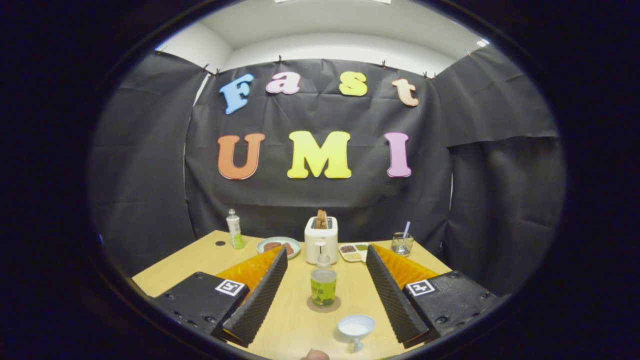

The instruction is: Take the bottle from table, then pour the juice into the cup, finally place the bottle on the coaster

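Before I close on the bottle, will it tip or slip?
The bottle is tall and narrow on the coaster, so probably tippy. Partly filled, so likely light. Smooth sides may slip. Gripper open around it.

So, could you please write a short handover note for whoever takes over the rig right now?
Claw: open, holding nothing, fingers apart on either side of the bottle.
Bottle: upright on the coaster, between the fingers, juice still in it.
Cup: nearer than the bottle, slightly right, on the table.
Done or left: cannot tell whether pouring has happened; check the cup before going on.
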